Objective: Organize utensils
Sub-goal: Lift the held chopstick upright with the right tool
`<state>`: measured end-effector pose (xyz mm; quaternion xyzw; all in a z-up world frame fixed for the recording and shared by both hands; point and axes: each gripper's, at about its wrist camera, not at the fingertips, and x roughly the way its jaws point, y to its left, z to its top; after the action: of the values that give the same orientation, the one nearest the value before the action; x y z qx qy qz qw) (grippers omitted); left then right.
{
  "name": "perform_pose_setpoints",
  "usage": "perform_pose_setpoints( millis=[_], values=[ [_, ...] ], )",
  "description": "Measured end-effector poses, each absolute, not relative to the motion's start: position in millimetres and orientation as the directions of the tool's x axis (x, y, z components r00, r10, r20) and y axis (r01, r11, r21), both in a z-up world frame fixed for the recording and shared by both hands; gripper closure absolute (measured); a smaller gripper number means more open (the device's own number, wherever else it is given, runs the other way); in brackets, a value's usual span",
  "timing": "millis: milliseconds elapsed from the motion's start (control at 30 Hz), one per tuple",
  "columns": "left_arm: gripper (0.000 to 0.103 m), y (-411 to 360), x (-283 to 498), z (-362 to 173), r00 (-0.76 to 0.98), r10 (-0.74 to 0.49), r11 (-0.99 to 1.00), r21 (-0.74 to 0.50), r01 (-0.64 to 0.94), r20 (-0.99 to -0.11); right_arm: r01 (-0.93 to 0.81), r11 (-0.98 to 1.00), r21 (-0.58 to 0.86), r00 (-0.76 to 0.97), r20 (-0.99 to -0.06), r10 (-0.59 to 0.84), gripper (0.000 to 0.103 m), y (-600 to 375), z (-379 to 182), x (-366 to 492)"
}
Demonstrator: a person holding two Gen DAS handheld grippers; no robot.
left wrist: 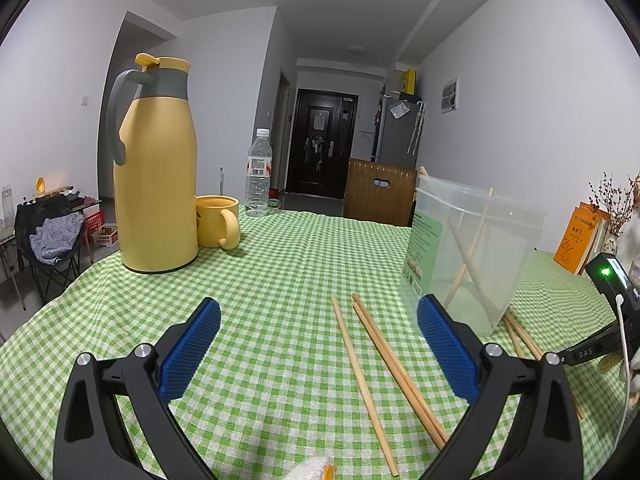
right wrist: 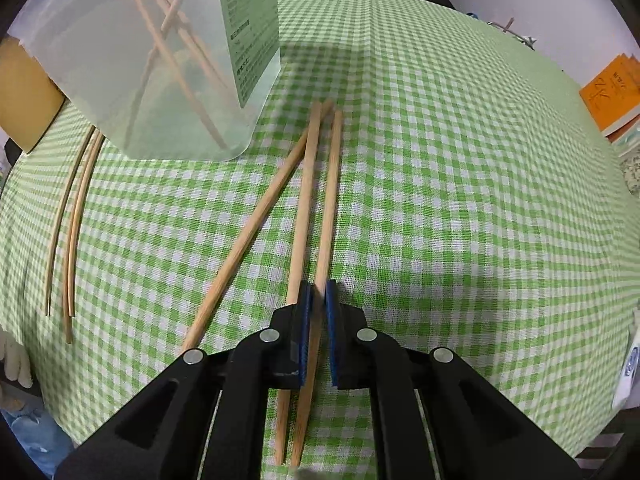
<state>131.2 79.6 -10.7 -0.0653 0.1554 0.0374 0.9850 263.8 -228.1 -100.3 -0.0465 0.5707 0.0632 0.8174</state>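
Note:
A clear plastic container (left wrist: pixel 476 248) with a green label stands on the checked cloth and holds several wooden chopsticks (left wrist: pixel 468 256). It also shows in the right wrist view (right wrist: pixel 120 60), top left. My left gripper (left wrist: pixel 318 326) is open above the cloth, with three loose chopsticks (left wrist: pixel 384 368) lying between its fingers. My right gripper (right wrist: pixel 318 300) is shut on one chopstick (right wrist: pixel 330 208), low over the cloth. Two more chopsticks (right wrist: pixel 260 216) lie just left of it. Three others (right wrist: pixel 72 224) lie at the far left.
A yellow thermos jug (left wrist: pixel 156 168), a yellow mug (left wrist: pixel 218 220) and a water bottle (left wrist: pixel 258 176) stand at the back left of the table. Orange books (left wrist: pixel 576 240) lie at the right edge; they also show in the right wrist view (right wrist: pixel 612 92).

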Motion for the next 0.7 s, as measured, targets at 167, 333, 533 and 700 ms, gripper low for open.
perform_pose_setpoints(
  millis=[167,333,533,700],
  values=[
    [0.007,80.1,131.0,-11.0,0.948,0.052,0.988,-0.120,-0.094,-0.313,-0.103,0.993,0.061,0.344,-0.934,0.093,0.096,-238.6,-102.2,265.0],
    [0.007,81.3,131.1,-11.0,0.948,0.054,0.987,-0.125,-0.097,-0.314,-0.064,0.991,0.120,0.353,-0.926,0.135,0.097,-255.1,-103.6,272.6],
    [0.007,83.0,131.0,-11.2,0.947,0.054,0.986,-0.133,-0.100,-0.316,-0.058,0.982,0.180,0.408,-0.894,0.187,0.097,-272.5,-97.0,265.0],
    [0.007,83.3,130.5,-11.1,0.948,0.054,0.986,-0.132,-0.100,-0.315,-0.082,0.982,0.171,0.560,-0.807,0.187,0.097,-277.5,-78.4,250.3]
  ],
)
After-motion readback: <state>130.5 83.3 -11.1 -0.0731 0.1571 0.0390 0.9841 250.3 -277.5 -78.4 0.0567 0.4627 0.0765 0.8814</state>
